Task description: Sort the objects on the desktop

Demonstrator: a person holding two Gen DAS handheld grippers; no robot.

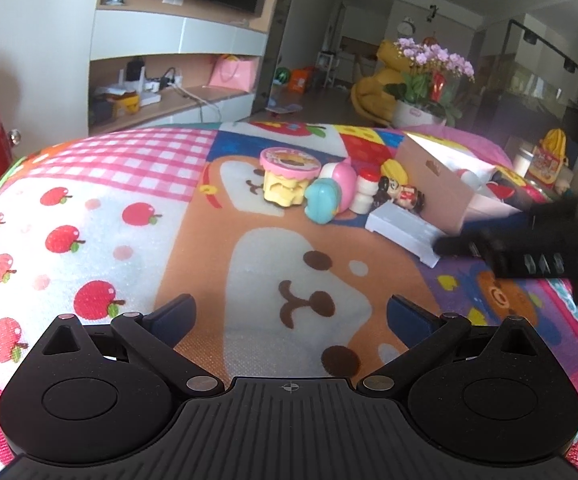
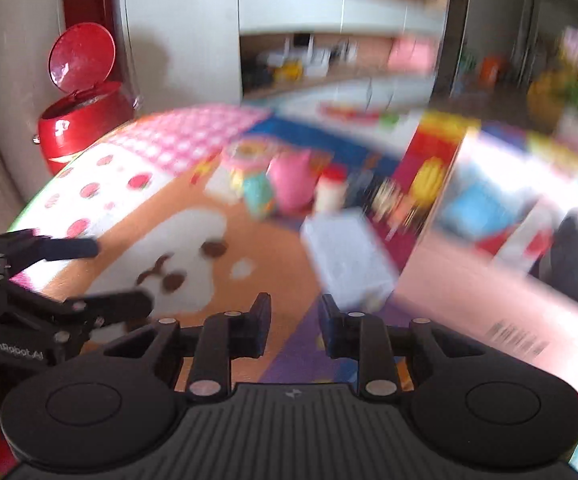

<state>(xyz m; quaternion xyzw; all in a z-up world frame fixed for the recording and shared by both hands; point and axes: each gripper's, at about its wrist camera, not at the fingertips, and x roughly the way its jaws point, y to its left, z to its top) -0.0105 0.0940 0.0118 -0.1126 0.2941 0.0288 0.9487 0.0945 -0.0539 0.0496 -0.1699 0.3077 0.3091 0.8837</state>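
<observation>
A cluster of toys lies mid-mat: a pink and yellow cake toy (image 1: pixel 289 178), a teal and pink toy (image 1: pixel 329 196), a white bottle with a red cap (image 1: pixel 367 190) and a small doll figure (image 1: pixel 403 196). A flat white box (image 1: pixel 403 228) lies in front of them, beside an open pink cardboard box (image 1: pixel 437 188). My left gripper (image 1: pixel 291 316) hovers open over the bear print, nothing between its fingers. My right gripper (image 2: pixel 294 324) is narrowly open and empty, just short of the white box (image 2: pixel 345 256). That view is motion-blurred.
A colourful play mat (image 1: pixel 137 208) covers the table. A red lidded bin (image 2: pixel 81 120) stands off the far left edge. The left gripper (image 2: pixel 105 276) shows at the left of the right wrist view. Shelves and a flower pot (image 1: pixel 421 112) stand beyond the table.
</observation>
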